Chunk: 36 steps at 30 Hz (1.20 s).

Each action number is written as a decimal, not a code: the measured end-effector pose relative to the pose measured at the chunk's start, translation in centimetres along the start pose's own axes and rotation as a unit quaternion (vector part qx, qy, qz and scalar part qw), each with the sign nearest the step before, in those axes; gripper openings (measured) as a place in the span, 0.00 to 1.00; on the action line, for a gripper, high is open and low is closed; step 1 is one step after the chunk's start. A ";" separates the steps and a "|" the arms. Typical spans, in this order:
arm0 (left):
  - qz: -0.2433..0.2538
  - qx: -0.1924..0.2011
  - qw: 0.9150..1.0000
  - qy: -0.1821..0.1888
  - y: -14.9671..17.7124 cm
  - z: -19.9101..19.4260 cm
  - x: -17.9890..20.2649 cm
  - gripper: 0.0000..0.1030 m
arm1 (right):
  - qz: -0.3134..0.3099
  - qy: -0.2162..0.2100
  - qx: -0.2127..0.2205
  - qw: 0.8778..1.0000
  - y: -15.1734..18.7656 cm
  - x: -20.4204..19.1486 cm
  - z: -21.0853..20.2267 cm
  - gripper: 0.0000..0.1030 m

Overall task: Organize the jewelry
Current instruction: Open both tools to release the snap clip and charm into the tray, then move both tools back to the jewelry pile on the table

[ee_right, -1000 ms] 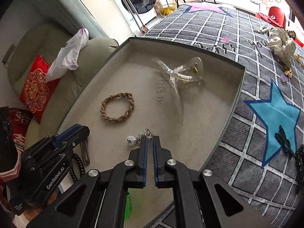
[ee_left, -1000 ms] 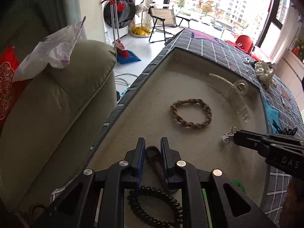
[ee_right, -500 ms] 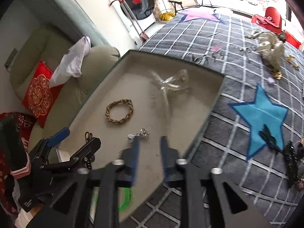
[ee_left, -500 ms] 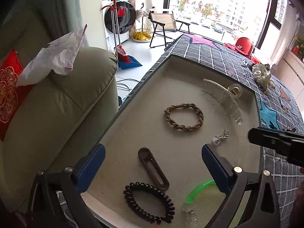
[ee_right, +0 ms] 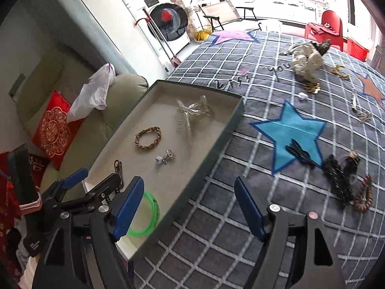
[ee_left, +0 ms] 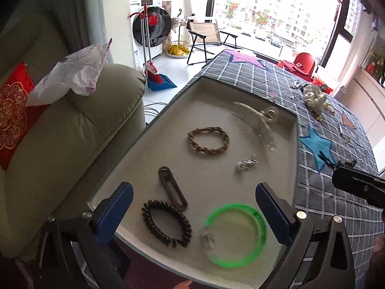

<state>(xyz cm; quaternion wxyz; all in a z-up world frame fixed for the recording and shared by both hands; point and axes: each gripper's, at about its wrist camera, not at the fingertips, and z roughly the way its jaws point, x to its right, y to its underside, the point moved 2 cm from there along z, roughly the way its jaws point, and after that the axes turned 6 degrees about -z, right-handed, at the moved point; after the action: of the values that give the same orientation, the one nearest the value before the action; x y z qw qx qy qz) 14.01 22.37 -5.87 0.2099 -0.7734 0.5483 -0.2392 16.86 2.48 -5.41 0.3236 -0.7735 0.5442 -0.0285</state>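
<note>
A beige-lined tray (ee_left: pixel 211 173) holds a braided brown bracelet (ee_left: pixel 208 140), a clear claw clip (ee_left: pixel 259 120), a silver charm (ee_left: pixel 246 163), a brown hair clip (ee_left: pixel 172 187), a black coil hair tie (ee_left: pixel 166 224) and a green bangle (ee_left: pixel 237 234). My left gripper (ee_left: pixel 193 207) hangs wide open above the tray's near end, holding nothing. My right gripper (ee_right: pixel 189 204) is over the tray's right rim (ee_right: pixel 216 149); its jaws are opening with nothing between them. The charm (ee_right: pixel 166 157) lies loose ahead of it. The left gripper (ee_right: pixel 93 180) shows at lower left.
Loose pieces lie on the checked bedspread (ee_right: pixel 240 180): a black clip (ee_right: pixel 300 153) on the blue star, a black chain-like item (ee_right: pixel 336 178), a reddish bracelet (ee_right: pixel 363 195), gold bits (ee_right: pixel 310 86) and a cream fabric piece (ee_right: pixel 305 57). A green sofa (ee_left: pixel 72 132) is at the left.
The left gripper opened, let go of the brown hair clip and rose back. The right gripper released the silver charm, spread its jaws and pulled back over the tray's rim.
</note>
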 end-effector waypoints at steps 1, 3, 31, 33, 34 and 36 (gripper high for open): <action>0.003 0.002 1.000 0.002 0.3 -0.5 0.5 0.99 | 0.004 0.001 0.003 1.000 0.3 0.3 -0.5 0.79; 0.006 0.003 1.000 0.006 0.6 -1.1 1.1 0.99 | 0.012 0.001 0.008 1.000 1.0 0.9 -1.4 0.80; 0.120 0.018 0.990 0.072 7.5 -6.8 17.0 0.99 | 0.157 0.033 0.090 0.983 11.8 16.0 -12.6 1.00; 0.122 0.013 0.990 0.062 7.7 -6.3 17.6 0.99 | 0.160 0.034 0.097 0.982 12.2 16.7 -12.9 1.00; 0.122 0.010 0.991 0.057 7.7 -6.0 17.8 0.99 | 0.161 0.033 0.096 0.982 12.2 16.9 -12.9 1.00; 0.119 0.000 0.992 0.047 7.6 -5.0 18.3 0.99 | 0.160 0.037 0.084 0.983 12.3 17.6 -12.9 1.00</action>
<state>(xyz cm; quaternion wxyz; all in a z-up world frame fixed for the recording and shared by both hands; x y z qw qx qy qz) 10.51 2.37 -3.77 0.2109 -0.6907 0.6456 -0.2484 8.76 -21.15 -7.24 0.3676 -0.6446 0.6684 -0.0506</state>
